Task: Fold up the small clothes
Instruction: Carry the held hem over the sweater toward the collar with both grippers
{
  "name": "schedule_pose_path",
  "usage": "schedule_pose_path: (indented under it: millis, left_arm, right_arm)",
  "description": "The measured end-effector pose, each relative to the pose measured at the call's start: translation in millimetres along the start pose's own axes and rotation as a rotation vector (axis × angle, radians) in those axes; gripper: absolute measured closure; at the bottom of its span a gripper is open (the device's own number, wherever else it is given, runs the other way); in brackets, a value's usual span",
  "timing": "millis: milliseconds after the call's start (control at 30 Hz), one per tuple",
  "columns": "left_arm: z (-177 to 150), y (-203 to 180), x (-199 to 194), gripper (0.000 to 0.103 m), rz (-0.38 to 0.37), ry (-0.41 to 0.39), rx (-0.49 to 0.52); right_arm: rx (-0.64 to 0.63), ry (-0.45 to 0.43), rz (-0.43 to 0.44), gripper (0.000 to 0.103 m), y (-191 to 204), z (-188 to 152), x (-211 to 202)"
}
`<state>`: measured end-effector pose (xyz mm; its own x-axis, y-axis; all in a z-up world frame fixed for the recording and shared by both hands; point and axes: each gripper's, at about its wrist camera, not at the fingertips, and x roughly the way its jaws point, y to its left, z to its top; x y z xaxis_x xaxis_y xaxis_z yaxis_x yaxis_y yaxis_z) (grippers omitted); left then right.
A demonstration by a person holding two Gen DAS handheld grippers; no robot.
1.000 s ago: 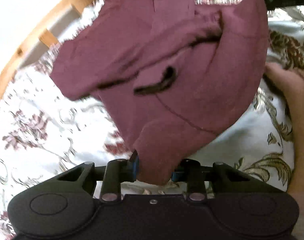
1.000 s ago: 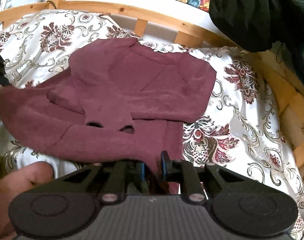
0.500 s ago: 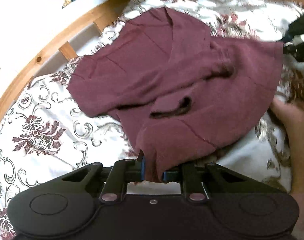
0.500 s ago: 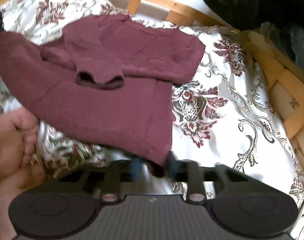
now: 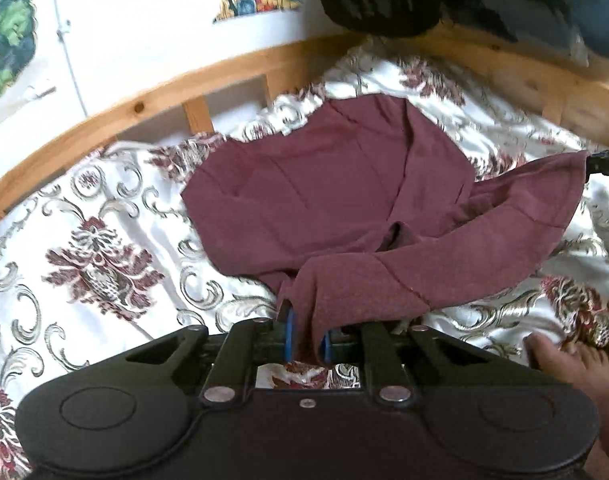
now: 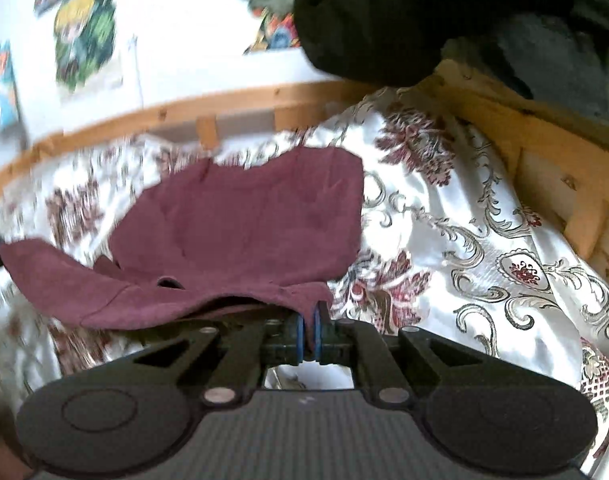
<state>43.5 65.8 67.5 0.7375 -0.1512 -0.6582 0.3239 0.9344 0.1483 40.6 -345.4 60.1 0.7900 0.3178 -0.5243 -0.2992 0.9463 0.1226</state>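
The maroon garment lies on a bed with a flowered sheet, and its near edge is raised off the sheet. The left tongs are narrow and pinch one corner of this edge between the blue pads. The right tongs are pressed together on the other corner. A wooden bed frame runs behind.
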Motion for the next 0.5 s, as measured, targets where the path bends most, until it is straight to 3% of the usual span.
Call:
schedule_pose_path:
  millis: [233, 367, 500]
  left_arm:
    - [-15, -10, -53, 0.090, -0.025, -0.062, 0.015]
    - [-22, -5, -85, 0.090, -0.077, -0.069, -0.007]
    - [-21, 4, -91, 0.090, -0.133, -0.056, -0.042]
  right_arm:
    - [0.032, -0.068, 0.030, 0.098, 6, -10, -50]
    - [-0.011, -0.044, 0.036, 0.098, 10, -7, -80]
    - [-0.107, -0.010, 0.026, 0.098, 23, 9, -91]
